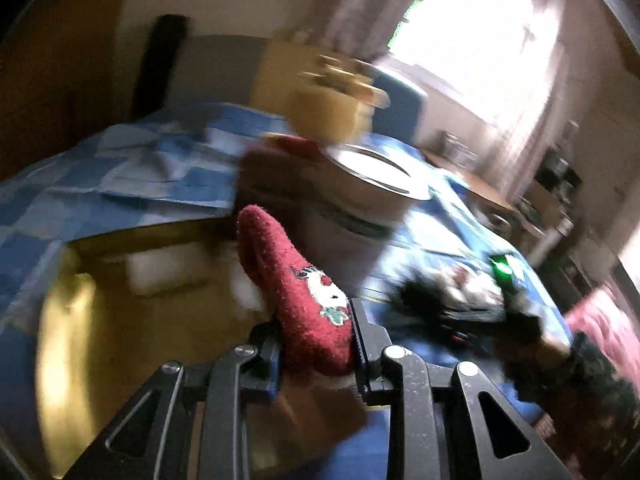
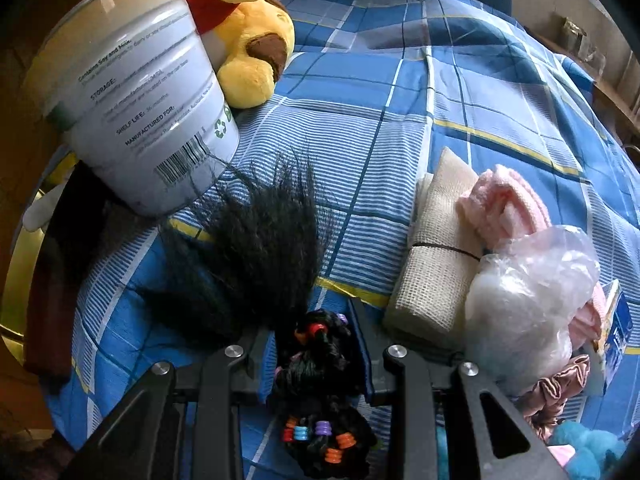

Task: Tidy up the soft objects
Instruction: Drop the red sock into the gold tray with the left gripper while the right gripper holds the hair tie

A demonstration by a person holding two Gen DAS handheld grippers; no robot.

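Bedding dominates both views: a blue plaid bedspread (image 2: 400, 92), soft and creased, fills the centre and right of the right wrist frame; at upper left a rigid white tin (image 2: 140, 92) with a metal rim and printed label stands on it, touching a yellow plush bear (image 2: 248, 60) behind it; both are blurred at centre of the left wrist frame. Right of centre lie a coarse-weave cloth bundle (image 2: 436, 252) tied with a thin band, a crinkled clear plastic bag (image 2: 532, 292) and pink knit fabric (image 2: 508, 200), all light and compressible. The black hairpiece (image 2: 260, 248), with fine loose fibres and coloured beads, sits at lower centre; the right gripper (image 2: 316, 344) has its jaws closed on the beaded, denser end, the better hold since loose strands would slip. The left gripper (image 1: 316, 340) is clamped on a fuzzy red sock (image 1: 296, 280) with an embroidered figure, raised at lower centre; limp and light, it will droop beyond the hold.
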